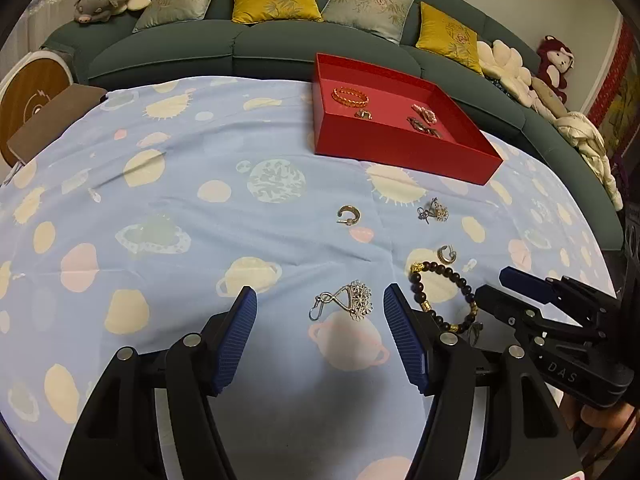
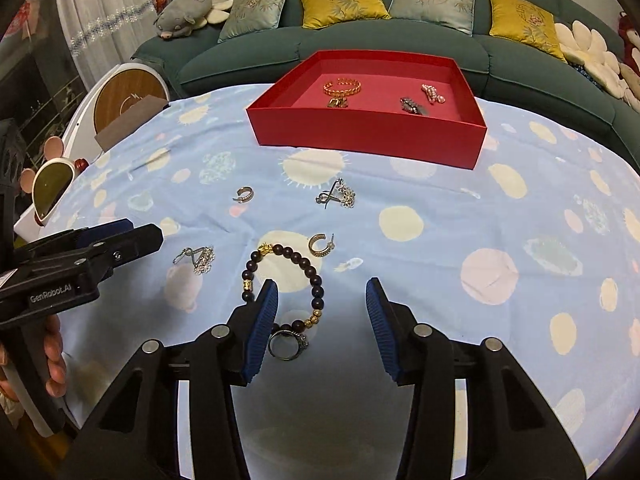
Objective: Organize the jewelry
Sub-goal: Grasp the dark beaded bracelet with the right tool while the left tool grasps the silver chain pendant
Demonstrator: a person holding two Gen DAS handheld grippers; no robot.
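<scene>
A dark beaded bracelet (image 2: 280,284) with gold beads lies on the blue planet-print cloth (image 2: 440,208) covering the surface, near its front edge. A silver ring (image 2: 289,345) lies touching the bracelet's near side, just beside the left finger of the right tool (image 2: 320,314), whose blue-padded jaws stand wide apart and hold nothing. That finger covers part of the bracelet's loop in the right wrist view. A gold hoop earring (image 2: 320,245) lies just beyond the bracelet, and a silver flower drop earring (image 1: 347,301) lies to the bracelet's left, between the fingers of the left tool (image 1: 320,314) in the left wrist view. The left tool is also spread wide, empty, above the cloth.

Farther back lie a second hoop earring (image 2: 243,194) and a second flower earring (image 2: 339,196), well apart from each other. Beyond them stands a red tray (image 2: 368,136) with low walls. Inside it rest an orange-gold chain bracelet (image 2: 342,87), a small gold piece (image 2: 337,102) just in front of that, a dark cluster piece (image 2: 414,105) and a pink pearl piece (image 2: 432,94) to the right.

Around the surface: a teal sofa (image 2: 256,56) with yellow and grey cushions behind, a grey plush toy (image 2: 182,16) on its left arm, and sunglasses (image 2: 50,190) at the surface's left edge. The tray's near wall hides part of its floor.
</scene>
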